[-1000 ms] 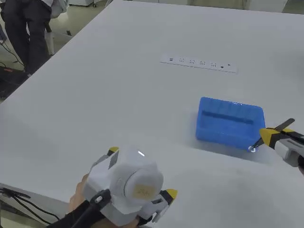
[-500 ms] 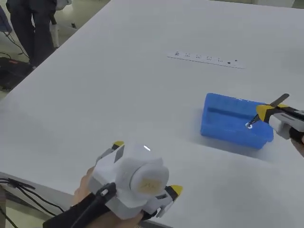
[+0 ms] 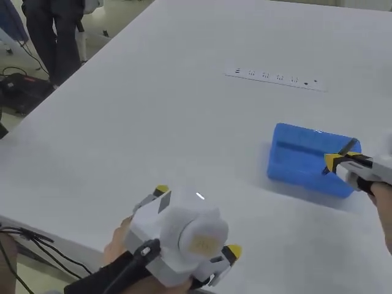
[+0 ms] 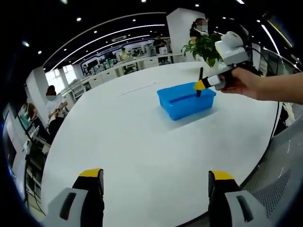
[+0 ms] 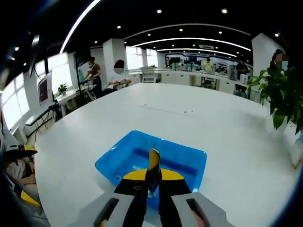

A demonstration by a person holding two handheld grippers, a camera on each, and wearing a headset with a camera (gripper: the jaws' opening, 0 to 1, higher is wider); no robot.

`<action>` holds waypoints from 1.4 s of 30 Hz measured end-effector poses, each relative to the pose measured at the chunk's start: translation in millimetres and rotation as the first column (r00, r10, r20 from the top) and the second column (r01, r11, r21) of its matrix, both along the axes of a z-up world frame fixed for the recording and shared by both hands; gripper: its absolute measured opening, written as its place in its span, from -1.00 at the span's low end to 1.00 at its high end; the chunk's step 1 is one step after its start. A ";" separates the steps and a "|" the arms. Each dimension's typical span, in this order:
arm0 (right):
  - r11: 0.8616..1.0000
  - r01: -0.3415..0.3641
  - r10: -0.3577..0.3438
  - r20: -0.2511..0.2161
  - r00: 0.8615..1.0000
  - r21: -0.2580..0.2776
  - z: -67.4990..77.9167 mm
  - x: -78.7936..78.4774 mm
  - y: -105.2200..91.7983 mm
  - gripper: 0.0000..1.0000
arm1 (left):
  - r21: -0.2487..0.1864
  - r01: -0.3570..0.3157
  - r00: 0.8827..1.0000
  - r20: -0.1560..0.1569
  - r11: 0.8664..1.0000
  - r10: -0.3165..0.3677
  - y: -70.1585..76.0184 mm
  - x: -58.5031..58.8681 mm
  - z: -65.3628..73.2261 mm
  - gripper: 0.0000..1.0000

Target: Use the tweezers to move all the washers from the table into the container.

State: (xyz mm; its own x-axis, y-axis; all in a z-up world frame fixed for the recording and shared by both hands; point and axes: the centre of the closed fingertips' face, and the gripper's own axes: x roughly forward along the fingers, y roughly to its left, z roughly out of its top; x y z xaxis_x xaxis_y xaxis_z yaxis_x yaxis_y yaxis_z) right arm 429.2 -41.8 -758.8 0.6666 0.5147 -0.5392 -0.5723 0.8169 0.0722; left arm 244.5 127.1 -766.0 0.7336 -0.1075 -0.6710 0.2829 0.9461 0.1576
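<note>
Blue container (image 5: 182,160) beneath tweezers (image 5: 154,161) in the right gripper (image 5: 151,177).

No text, label, brand or number is legible; markings on the power strip (image 3: 275,79) on the bench (image 3: 153,122) are too small to read.

An open-plan office: rows of white desks (image 5: 199,78), ceiling light strips (image 5: 189,24), potted plant (image 5: 279,90).
</note>
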 end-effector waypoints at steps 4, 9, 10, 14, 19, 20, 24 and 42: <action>1.000 -0.003 0.003 -0.011 1.000 -0.017 -6.9 -0.7 -0.7 -0.92 | 0.002 0.003 1.000 -0.006 1.000 -0.003 -0.3 -0.7 -0.8 0.87; 1.000 0.002 -0.003 -0.013 1.000 -0.005 -6.0 -1.8 -2.3 -0.91 | 0.007 0.010 1.000 -0.006 1.000 -0.010 -0.9 -1.3 -0.7 0.86; 1.000 0.006 -0.006 -0.012 1.000 0.002 -3.6 -2.6 -3.2 -0.91 | 0.007 0.013 1.000 -0.005 1.000 -0.013 -1.5 -1.3 -0.5 0.85; 1.000 0.008 -0.009 0.026 1.000 0.027 17.0 -6.4 -5.7 -0.90 | 0.019 0.024 1.000 -0.005 1.000 -0.024 -2.7 -2.0 -0.9 0.84; 0.999 -0.029 0.027 0.079 0.997 0.021 42.8 -19.6 -5.7 -0.90 | 0.030 0.015 1.000 0.024 0.999 -0.016 -1.7 0.0 3.5 0.78; 0.999 -0.046 0.044 0.090 0.995 0.018 48.4 -26.3 -4.3 -0.90 | 0.029 0.011 0.999 0.041 1.000 -0.013 -1.4 1.0 6.8 0.71; 0.995 -0.094 0.095 0.132 0.987 -0.020 61.3 -48.4 -0.6 -0.90 | 0.026 0.047 0.996 0.069 0.999 -0.048 -6.8 0.9 13.5 0.42; 0.893 -0.349 0.387 0.090 0.918 -0.285 31.8 -154.4 28.8 -0.90 | 0.026 0.461 0.866 0.204 0.887 -0.456 -101.3 11.0 96.4 -0.49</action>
State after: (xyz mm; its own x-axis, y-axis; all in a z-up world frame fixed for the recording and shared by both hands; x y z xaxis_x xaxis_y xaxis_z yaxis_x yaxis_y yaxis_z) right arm 274.9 -13.0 -727.0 0.5351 0.5933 -0.6014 -0.8237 0.5245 -0.2155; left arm 255.5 25.8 -669.5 0.7155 -0.4781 -0.5094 0.6505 0.7218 0.2363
